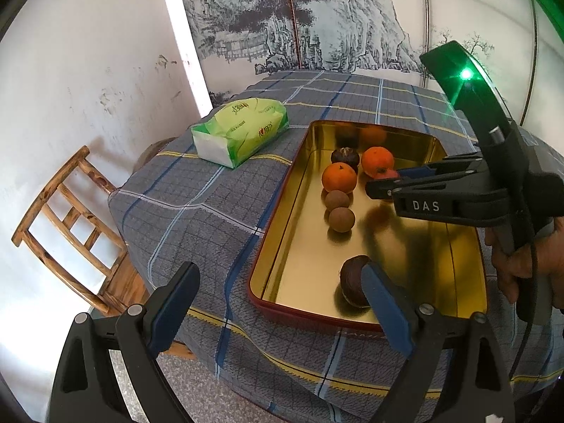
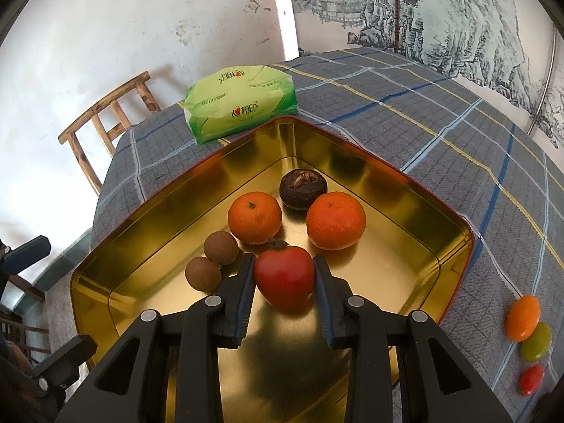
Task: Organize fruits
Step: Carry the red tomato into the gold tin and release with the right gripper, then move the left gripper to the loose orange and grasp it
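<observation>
Clamped between the black right gripper's (image 2: 284, 275) blue pads sat a glossy red tomato-like fruit (image 2: 284, 276), low over the gold tin tray (image 2: 416, 190), just short of two mandarins (image 2: 254, 217); left gripper (image 1: 282, 303) gaped empty, a dark round fruit (image 1: 354, 280) against its right finger

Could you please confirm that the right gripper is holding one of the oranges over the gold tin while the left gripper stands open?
Not quite: the right gripper is shut on the red fruit, not an orange, as the right wrist view shows. Both oranges lie loose in the gold tin beyond it. The left gripper does stand open.
</observation>
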A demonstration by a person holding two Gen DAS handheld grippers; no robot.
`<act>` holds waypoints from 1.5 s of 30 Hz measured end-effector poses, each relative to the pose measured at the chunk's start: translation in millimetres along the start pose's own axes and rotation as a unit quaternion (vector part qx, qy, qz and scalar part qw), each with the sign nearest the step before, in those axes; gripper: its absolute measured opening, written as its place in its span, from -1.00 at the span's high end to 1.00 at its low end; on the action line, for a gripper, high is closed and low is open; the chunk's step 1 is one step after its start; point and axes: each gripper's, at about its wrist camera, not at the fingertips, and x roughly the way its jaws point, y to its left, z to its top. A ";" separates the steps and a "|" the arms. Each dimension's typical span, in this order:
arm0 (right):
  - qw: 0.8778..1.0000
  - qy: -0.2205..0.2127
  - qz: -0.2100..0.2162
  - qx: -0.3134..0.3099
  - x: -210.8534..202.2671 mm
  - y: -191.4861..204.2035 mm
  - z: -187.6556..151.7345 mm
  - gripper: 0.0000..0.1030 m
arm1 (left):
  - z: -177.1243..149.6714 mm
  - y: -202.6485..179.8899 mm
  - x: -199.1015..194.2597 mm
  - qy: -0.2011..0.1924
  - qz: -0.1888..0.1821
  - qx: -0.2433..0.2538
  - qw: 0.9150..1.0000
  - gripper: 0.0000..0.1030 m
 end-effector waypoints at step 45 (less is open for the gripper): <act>0.950 -0.085 -0.222 0.203 -223.4 -191.4 -223.1 0.05 | 16.9 -107.2 -75.6 -0.073 0.011 0.146 0.987 -0.85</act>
